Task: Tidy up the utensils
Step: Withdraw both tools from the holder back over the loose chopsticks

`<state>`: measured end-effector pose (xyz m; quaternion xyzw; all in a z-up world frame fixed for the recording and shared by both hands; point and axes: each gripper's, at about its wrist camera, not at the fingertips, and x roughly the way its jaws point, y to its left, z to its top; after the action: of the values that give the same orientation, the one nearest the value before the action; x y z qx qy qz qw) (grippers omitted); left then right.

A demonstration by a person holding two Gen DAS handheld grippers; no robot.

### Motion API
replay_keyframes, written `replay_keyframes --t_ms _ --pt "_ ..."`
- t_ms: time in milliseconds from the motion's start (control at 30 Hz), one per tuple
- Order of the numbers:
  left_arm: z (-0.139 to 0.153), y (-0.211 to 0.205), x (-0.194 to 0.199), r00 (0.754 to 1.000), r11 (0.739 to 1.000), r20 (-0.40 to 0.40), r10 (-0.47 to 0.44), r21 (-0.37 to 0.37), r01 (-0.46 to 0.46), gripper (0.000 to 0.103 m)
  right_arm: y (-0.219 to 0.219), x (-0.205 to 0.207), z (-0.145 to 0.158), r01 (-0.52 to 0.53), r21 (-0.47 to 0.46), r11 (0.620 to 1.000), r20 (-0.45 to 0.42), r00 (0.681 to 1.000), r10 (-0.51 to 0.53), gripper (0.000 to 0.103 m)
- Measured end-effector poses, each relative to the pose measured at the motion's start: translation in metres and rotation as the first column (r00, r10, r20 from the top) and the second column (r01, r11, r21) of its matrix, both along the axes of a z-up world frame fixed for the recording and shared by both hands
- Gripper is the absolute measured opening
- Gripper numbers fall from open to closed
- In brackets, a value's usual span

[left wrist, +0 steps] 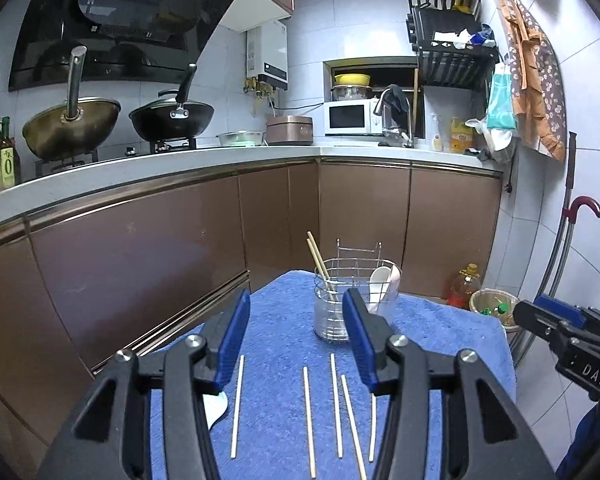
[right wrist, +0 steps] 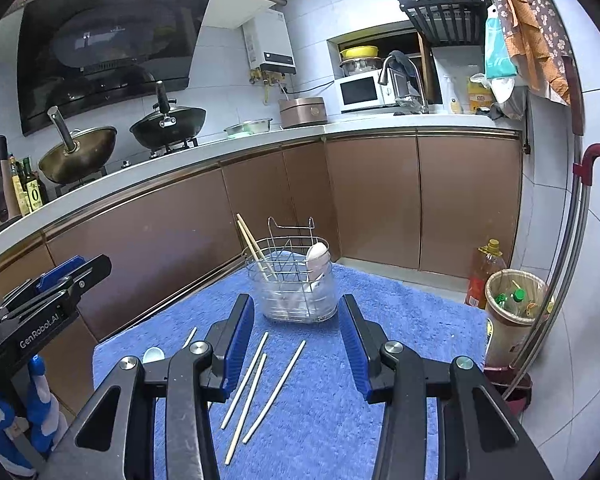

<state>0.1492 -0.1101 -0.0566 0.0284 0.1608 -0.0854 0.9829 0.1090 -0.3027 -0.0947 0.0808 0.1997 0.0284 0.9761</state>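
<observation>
Kitchen floor setup: blue towel (left wrist: 284, 320) over a low surface, brown cabinets behind. Left gripper (left wrist: 296, 336) jaws parted about halfway, nothing between the pads; right gripper (right wrist: 296, 340) likewise partly open and empty. Both angle slightly downward over the towel. Pale wooden chopsticks (left wrist: 306, 420) lie loose just beyond the tips. Farther back stands a wire utensil holder (right wrist: 300, 292) holding two chopsticks and a white spoon (right wrist: 316, 258). Second white spoon (left wrist: 216, 404) near left jaw, mostly hidden behind the finger.
</observation>
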Motion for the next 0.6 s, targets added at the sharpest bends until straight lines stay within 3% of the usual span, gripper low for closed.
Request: replay_keyframes --t_ms 600 --pt "0.007 0.006 -0.042 0.999 0.999 0.033 0.017 0.03 -0.018 0.046 0.005 -0.046 0.012 0.008 0.001 1.0 0.034 0.999 -0.008 0.043"
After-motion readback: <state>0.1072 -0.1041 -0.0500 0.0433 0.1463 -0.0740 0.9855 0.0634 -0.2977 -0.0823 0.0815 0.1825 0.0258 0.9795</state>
